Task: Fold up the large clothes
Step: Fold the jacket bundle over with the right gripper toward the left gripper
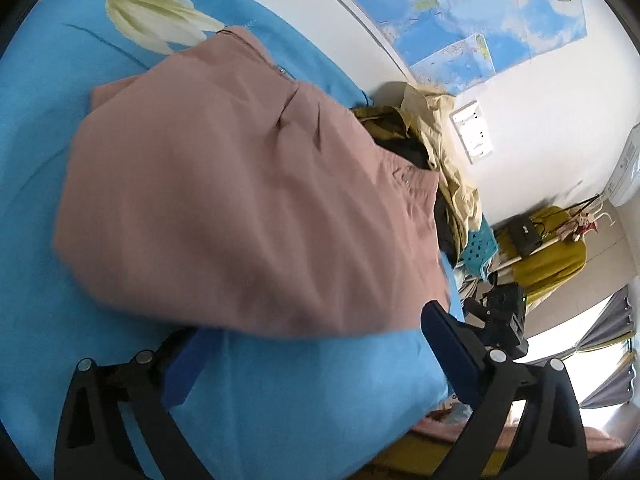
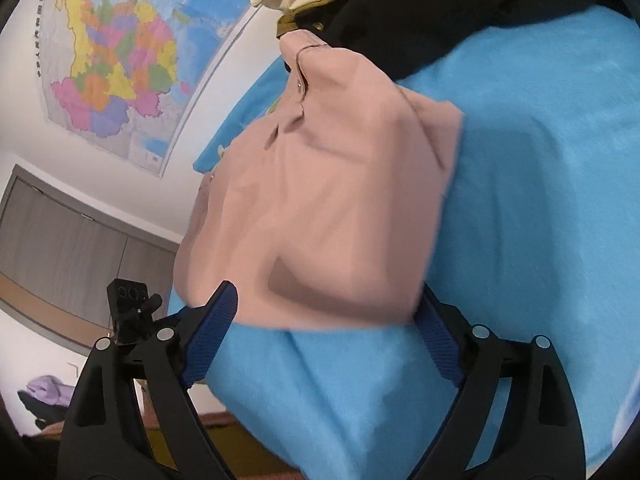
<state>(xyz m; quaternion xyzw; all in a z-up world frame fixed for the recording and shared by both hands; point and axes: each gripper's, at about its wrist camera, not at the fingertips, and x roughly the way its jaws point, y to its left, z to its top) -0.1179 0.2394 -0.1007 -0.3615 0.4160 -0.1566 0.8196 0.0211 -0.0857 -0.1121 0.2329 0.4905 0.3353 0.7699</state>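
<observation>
Folded pink garment (image 1: 248, 208) lies on blue bedsheet (image 1: 48, 128) beyond spread fingers (image 1: 452, 352).

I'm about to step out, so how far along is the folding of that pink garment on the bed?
Done: the pink garment lies folded into a compact bundle on the blue bedsheet.
In hand: nothing; the left claw and right claw both stand open at its near edge.
Left: a pile of unfolded clothes, beige, olive and black, waits by the wall.
</observation>
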